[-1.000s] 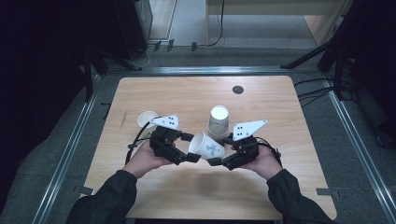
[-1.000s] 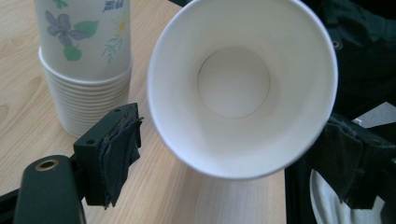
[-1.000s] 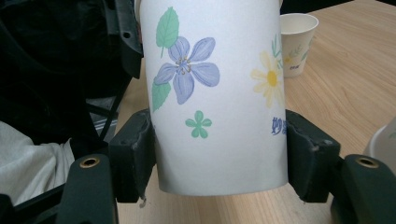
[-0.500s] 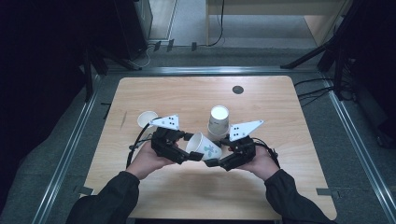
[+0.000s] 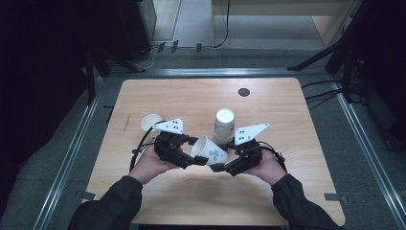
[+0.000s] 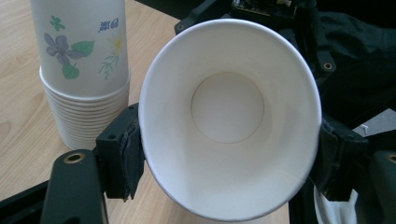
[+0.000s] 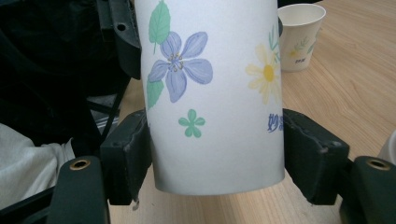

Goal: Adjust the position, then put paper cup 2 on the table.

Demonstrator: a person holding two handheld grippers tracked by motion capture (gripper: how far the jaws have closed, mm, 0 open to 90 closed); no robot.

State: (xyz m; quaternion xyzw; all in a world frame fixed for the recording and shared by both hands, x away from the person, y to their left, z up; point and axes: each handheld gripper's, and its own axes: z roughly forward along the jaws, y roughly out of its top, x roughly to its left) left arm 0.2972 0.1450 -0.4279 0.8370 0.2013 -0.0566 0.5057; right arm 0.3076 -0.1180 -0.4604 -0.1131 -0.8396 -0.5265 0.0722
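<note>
A white paper cup point(image 5: 208, 151) with printed flowers lies on its side in the air between my two grippers. My left gripper point(image 5: 194, 152) is shut on its mouth; in the left gripper view the pads point(image 6: 126, 156) press the rim point(image 6: 229, 121) into an oval, and these jaws have just been closing. My right gripper point(image 5: 221, 160) stands around the cup's base end. Its jaws have just been opening, and in the right gripper view the pads point(image 7: 128, 154) sit beside the round cup wall point(image 7: 210, 93) without squeezing it.
An upside-down stack of the same cups point(image 5: 224, 123) stands on the wooden table point(image 5: 287, 105) just behind the grippers. A single upright cup point(image 5: 151, 122) is at the left. A small dark disc point(image 5: 243, 92) lies near the far edge.
Both hands stay where they were with the cup between them. The left jaws have narrowed onto the cup's rim, and the right jaws have widened around its base.
</note>
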